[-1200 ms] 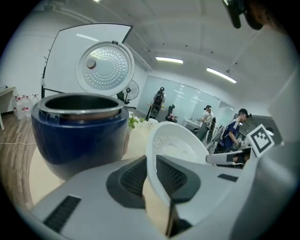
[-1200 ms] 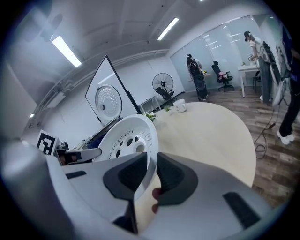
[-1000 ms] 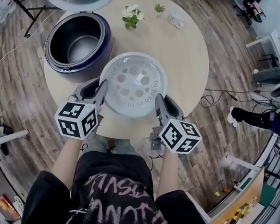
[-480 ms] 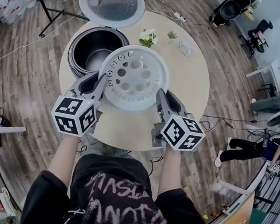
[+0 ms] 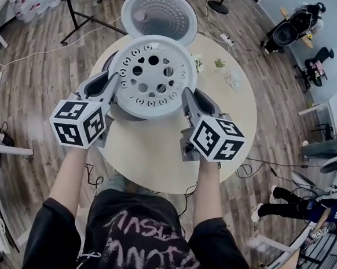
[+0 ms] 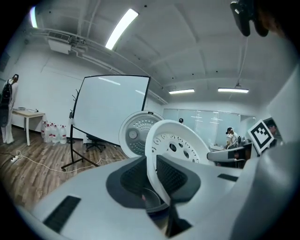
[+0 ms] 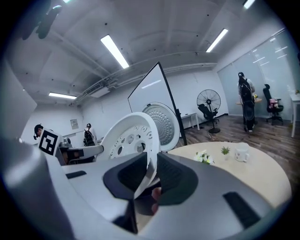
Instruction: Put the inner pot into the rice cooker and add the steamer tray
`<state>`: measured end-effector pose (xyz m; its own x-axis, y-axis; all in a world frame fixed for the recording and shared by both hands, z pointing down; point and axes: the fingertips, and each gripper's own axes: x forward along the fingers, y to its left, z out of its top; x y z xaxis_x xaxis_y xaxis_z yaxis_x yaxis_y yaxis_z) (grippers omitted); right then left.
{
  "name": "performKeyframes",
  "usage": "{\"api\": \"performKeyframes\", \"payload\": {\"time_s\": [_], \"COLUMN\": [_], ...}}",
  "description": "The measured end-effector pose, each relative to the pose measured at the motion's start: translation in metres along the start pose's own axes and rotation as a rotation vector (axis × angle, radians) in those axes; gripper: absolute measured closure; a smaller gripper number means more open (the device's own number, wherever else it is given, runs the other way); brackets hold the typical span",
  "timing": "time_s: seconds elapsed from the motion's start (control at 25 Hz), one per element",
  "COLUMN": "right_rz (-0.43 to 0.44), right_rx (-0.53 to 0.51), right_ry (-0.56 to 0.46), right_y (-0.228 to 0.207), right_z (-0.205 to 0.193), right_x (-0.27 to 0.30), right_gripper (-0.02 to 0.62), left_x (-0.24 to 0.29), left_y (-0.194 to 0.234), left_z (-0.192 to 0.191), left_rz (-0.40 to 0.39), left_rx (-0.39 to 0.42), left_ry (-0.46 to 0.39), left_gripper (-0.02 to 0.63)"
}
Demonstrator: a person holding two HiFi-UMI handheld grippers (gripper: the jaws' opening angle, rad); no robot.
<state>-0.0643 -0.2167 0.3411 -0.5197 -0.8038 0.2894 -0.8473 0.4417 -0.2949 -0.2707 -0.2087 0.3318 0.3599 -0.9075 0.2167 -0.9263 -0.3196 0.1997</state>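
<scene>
Although broad and perforated, the steamer tray (image 5: 151, 77) appears to be light, stiff plastic, best taken by its thin rim at opposite edges. It is held tilted over the rice cooker (image 6: 156, 204), not yet seated. The left gripper (image 5: 113, 85) and right gripper (image 5: 187, 97) each pinch that rim. The open lid (image 5: 159, 13) stands behind and the table (image 5: 153, 155) lies below. The smooth rim may slip.

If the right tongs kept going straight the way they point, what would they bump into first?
Probably the rice cooker's open lid, standing upright behind the steamer tray that the right tongs grip by its rim; depth is hard to judge.
</scene>
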Motion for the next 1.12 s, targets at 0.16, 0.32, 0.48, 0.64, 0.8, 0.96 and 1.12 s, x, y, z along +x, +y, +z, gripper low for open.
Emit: {"api": "performKeyframes", "payload": {"time_s": [0.16, 0.32, 0.48, 0.64, 0.8, 0.96, 1.12], "right_rz": [0.007, 0.033, 0.024, 0.006, -0.019, -0.028, -0.025], "right_rx": [-0.067, -0.073, -0.092, -0.107, -0.099, -0.083, -0.057], "right_ry": [0.028, 0.069, 0.13, 0.218, 0.281, 0.33, 0.34], "right_y": [0.014, 0.032, 0.037, 0.018, 0.005, 0.0, -0.007], "right_z": [0.015, 0.018, -0.006, -0.023, -0.038, -0.053, -0.053], "right_x": [0.031, 0.067, 0.089, 0.104, 0.115, 0.124, 0.128], "right_gripper": [0.525, 0.525, 0.526, 0.525, 0.528, 0.528, 0.528], "left_x": [0.006, 0.011, 0.014, 0.033, 0.046, 0.053, 0.059], "left_y": [0.028, 0.065, 0.088, 0.091, 0.095, 0.102, 0.101], "left_z": [0.014, 0.015, -0.01, -0.032, -0.051, -0.065, -0.069], "left_rz": [0.03, 0.032, 0.035, 0.037, 0.019, 0.015, 0.013], "left_rx": [0.043, -0.01, -0.02, -0.052, -0.058, -0.069, -0.074], "left_ry": [-0.005, 0.009, 0.054, 0.138, 0.213, 0.26, 0.291], "left_gripper": [0.525, 0.528, 0.525, 0.529, 0.534, 0.534, 0.532]}}
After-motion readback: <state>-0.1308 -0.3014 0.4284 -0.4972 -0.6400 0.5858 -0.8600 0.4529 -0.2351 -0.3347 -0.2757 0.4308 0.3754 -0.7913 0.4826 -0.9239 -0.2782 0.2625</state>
